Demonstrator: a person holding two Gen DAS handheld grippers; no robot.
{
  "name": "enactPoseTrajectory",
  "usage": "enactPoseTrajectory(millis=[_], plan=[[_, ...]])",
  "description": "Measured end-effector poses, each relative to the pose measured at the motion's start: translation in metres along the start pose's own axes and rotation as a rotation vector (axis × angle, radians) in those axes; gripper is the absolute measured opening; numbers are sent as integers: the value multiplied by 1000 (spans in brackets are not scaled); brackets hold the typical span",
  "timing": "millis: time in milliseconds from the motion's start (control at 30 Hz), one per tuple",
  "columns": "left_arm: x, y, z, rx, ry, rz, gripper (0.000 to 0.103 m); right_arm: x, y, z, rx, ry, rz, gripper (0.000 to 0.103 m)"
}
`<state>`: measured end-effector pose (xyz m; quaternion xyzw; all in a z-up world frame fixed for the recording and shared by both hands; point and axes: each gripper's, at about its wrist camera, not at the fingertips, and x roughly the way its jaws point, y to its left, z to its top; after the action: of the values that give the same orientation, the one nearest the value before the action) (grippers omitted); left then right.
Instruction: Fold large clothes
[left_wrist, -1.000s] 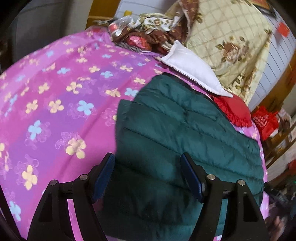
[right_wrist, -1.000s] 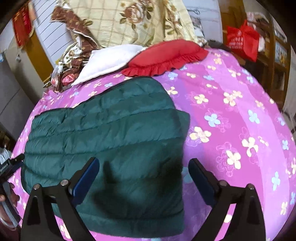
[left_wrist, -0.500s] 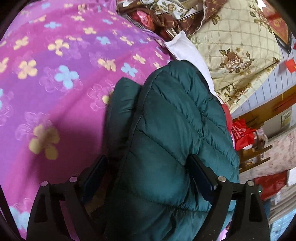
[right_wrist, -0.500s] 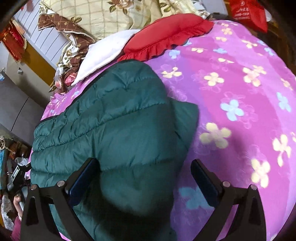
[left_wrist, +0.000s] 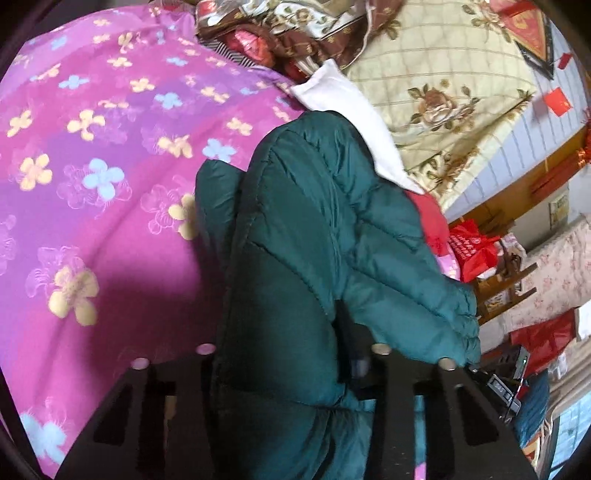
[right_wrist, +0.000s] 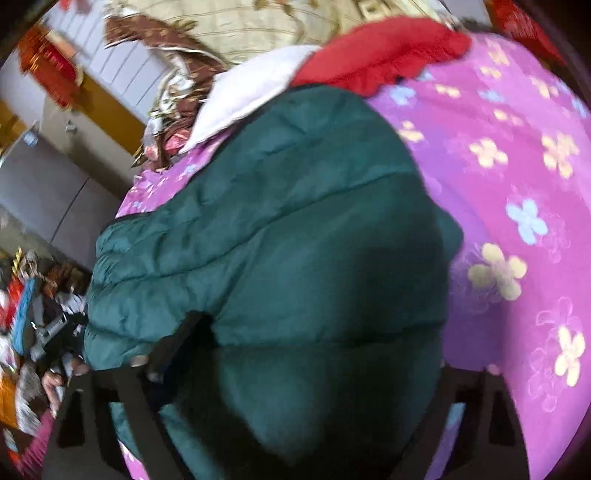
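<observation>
Left jaws: I read them as closed down on a thick fold of the dark green quilted puffer jacket (left_wrist: 314, 236); fabric bulges up between the two black fingers, and the left gripper (left_wrist: 284, 354) sits at the jacket's near edge.

Right jaws: I see the right gripper (right_wrist: 295, 369) with its fingers set wide and the jacket (right_wrist: 280, 221) mounded between them, hiding the pads. I cannot tell whether they pinch it or merely straddle it; this view is blurred.

Jacket position: it lies on the pink and purple bedspread with yellow and blue flowers (left_wrist: 92, 184), bunched into a raised hump from the left wrist view, one rounded lobe pushed out toward the spread on its left side. In the right wrist view it spreads from the near edge toward the pillows, with the bedspread (right_wrist: 517, 166) bare to its right.

Far end: the jacket's far edge reaches the flat white pillow (left_wrist: 347, 107) and, just beside it, the red frilled cushion (right_wrist: 376, 55). In the left wrist view the jacket overlaps the white pillow's lower edge.

Behind pillows: a cream quilted blanket with brown rose print (left_wrist: 436, 81) rests against the wall, a brown patterned cloth (left_wrist: 288, 29) heaped to its left.

Beside bed: a red plastic bag (left_wrist: 472, 251) sits past the jacket's right side.
</observation>
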<state>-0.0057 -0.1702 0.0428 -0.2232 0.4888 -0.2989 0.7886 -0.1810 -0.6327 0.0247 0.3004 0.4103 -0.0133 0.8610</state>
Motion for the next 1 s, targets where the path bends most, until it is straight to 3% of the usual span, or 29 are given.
enactPoseTrajectory(millis=[133, 167, 367, 600, 700, 767, 867, 1000], plan=[[-28, -10, -4, 18, -12, -29, 12, -29, 14, -4, -6, -43, 26, 51], [-35, -14, -7, 27, -13, -35, 12, -38, 16, -6, -2, -53, 45, 48], [-95, -43, -38, 114, -1, -70, 11, -96, 43, -30, -40, -93, 88, 46], [-134, -43, -87, 153, 51, -42, 12, -145, 48, -86, -44, -44, 103, 46], [-126, -32, -105, 152, 77, 54, 19, -150, 36, -112, -9, -17, 77, 48], [-111, -23, -114, 170, 84, 151, 29, -141, 19, -126, 42, 11, 17, 62], [-102, -16, -123, 171, 57, 226, 44, -124, 6, -137, 40, 25, -116, 82], [-115, -29, -130, 210, 3, 314, 44, -125, 12, -143, 33, -12, -177, 83]])
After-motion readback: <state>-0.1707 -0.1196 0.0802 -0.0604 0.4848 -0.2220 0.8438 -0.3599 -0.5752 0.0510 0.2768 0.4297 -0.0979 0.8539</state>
